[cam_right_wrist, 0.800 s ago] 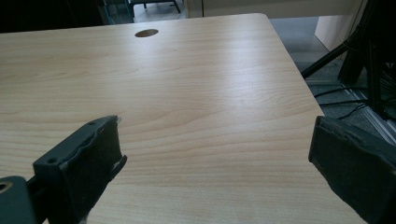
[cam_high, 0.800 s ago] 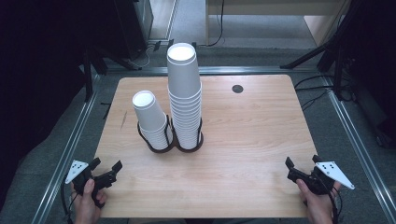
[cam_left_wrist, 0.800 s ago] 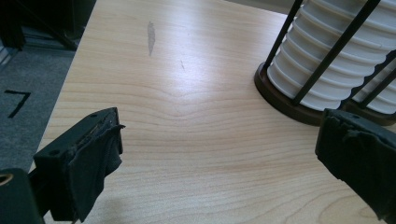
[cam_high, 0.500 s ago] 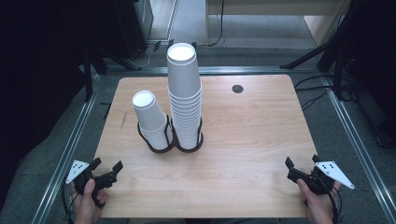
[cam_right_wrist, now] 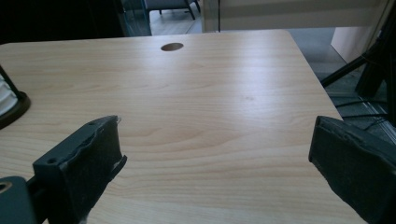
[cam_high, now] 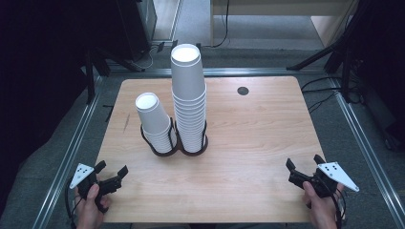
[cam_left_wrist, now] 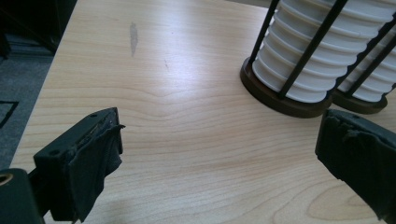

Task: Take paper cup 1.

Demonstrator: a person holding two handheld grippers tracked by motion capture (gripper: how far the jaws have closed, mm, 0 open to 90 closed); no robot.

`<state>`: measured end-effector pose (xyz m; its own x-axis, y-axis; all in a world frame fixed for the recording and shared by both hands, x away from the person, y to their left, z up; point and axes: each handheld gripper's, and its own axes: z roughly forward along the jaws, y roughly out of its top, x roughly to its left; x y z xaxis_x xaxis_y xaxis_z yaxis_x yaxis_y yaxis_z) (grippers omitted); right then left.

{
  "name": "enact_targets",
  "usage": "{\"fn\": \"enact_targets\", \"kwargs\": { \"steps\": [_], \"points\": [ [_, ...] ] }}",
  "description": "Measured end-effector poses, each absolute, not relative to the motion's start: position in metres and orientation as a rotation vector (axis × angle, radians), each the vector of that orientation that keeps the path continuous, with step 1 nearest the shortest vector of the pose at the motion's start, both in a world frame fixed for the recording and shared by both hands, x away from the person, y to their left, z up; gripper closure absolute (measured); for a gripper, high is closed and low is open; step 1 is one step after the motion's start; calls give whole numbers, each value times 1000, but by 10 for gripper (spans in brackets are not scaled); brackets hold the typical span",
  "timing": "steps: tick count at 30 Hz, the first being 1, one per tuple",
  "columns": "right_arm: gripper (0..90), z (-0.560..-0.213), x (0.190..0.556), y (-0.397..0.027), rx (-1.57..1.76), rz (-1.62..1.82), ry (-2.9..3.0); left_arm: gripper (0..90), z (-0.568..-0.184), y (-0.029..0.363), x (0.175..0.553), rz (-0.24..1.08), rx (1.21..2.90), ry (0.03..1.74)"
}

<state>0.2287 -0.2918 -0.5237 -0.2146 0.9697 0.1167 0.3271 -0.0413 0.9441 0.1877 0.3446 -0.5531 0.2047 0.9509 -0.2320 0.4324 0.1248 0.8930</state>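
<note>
Two black two-jaw grippers are hanging at the near corners of the light wooden table (cam_high: 248, 143), left gripper (cam_high: 112, 176) and right gripper (cam_high: 303, 171), both w/ jaws spread wide, nothing btwn them. Two stacks of white paper cups, short stack (cam_high: 155, 124) and tall stack (cam_high: 189, 95), are sitting in a dark wire double holder (cam_high: 174, 149) left of centre, well apart from both.

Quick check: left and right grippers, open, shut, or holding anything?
Left gripper: open, holding nothing, above the light wooden table.
Right gripper: open, holding nothing.
</note>
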Motion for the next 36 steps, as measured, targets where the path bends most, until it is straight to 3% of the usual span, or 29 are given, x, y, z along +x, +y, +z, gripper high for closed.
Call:
{"fn": "enact_targets", "kwargs": {
  "steps": [23,32,36],
  "points": [
    [23,-470,231,-233,1289,1442,1675,8,-545,330,191,677,1508,1326],
    [23,-450,241,-214,1243,1480,1703,8,-515,297,191,701,1509,1212],
    [23,-440,245,-204,1226,1508,1702,8,-504,285,194,651,1503,1178]
  ]
}}
